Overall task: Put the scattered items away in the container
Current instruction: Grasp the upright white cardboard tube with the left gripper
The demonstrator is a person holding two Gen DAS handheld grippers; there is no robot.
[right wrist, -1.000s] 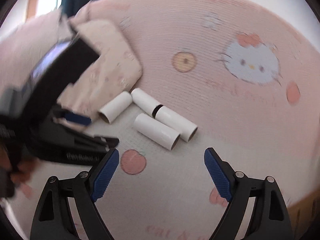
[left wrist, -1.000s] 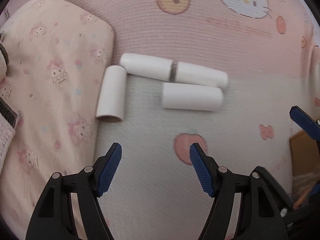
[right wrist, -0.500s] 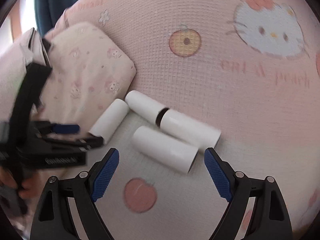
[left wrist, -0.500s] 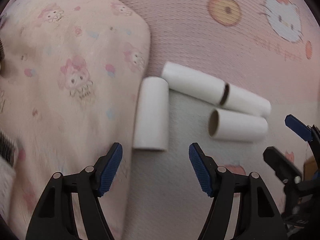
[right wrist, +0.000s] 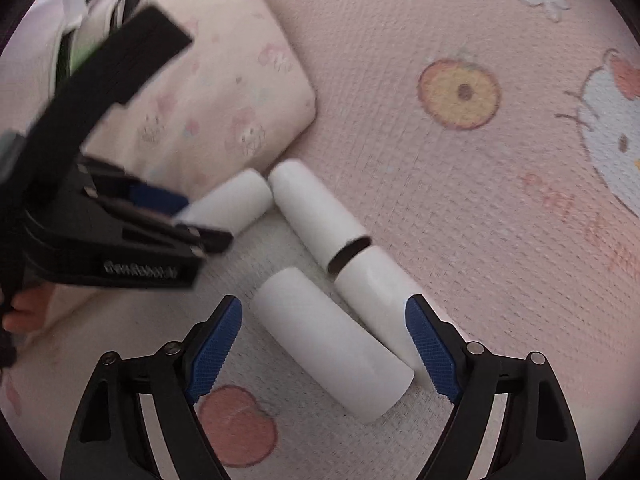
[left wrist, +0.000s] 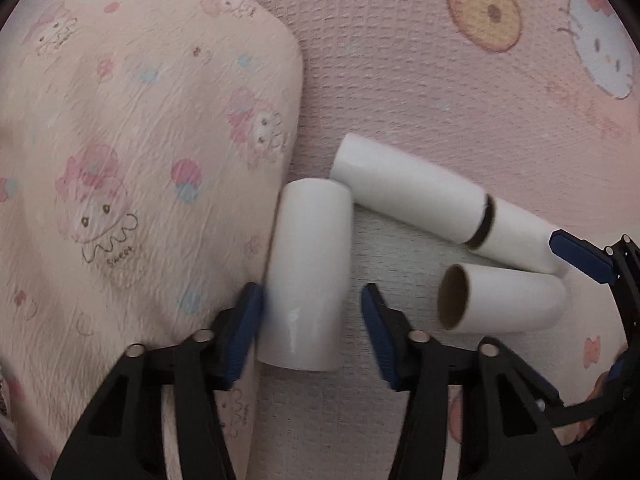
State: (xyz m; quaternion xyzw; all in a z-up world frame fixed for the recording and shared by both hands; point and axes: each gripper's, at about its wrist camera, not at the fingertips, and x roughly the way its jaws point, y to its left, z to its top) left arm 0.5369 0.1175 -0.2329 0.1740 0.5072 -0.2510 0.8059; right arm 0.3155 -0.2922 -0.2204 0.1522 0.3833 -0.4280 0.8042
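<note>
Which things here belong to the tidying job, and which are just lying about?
Part of the job:
- four white tubes: one between the closing left gripper jaws, one between the closing right gripper jaws, two end to end
- No container in view.

Just there:
- patterned pillow
- pink cartoon-print bed cover

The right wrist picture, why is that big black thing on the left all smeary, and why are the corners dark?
Right wrist view: the left gripper is smeared by motion blur, while the white tubes look sharper. Left wrist view: the pillow is slightly soft and one tube shows a small glare spot. Both views: the fisheye lens bends the edges and leaves black corners.
</note>
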